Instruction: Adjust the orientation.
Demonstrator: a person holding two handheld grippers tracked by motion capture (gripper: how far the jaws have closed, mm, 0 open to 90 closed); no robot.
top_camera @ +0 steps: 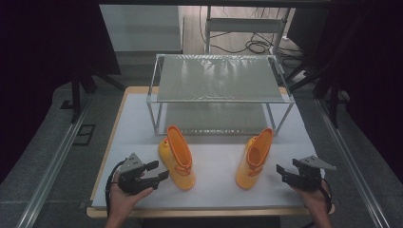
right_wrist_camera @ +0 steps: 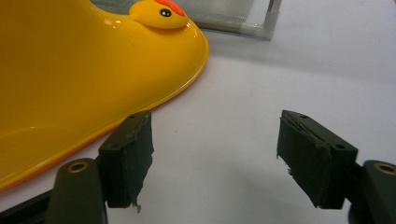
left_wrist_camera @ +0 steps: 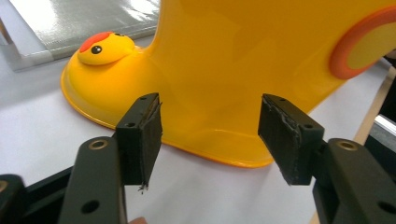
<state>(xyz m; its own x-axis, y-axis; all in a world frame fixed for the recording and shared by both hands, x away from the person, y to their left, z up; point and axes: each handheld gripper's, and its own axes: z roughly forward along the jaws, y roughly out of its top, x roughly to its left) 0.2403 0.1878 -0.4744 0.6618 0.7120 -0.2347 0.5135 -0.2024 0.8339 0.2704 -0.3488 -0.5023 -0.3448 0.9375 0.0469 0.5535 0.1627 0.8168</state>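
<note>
Two yellow rubber boots with orange rims and duck faces on the toes stand on the white table. The left boot is just right of my left gripper, whose jaws stand open and empty. Seen from the left gripper view, this boot rises close beyond the open gripper, apart from the pads. The right boot stands left of my right gripper. The right gripper view has that boot at the left, beside the open gripper with bare table between its jaws.
A two-level metal rack with grey shelves stands at the back of the white table; its corner post is near the right boot's toe. The table's wooden front edge runs near both hands. Cables lie on the floor behind.
</note>
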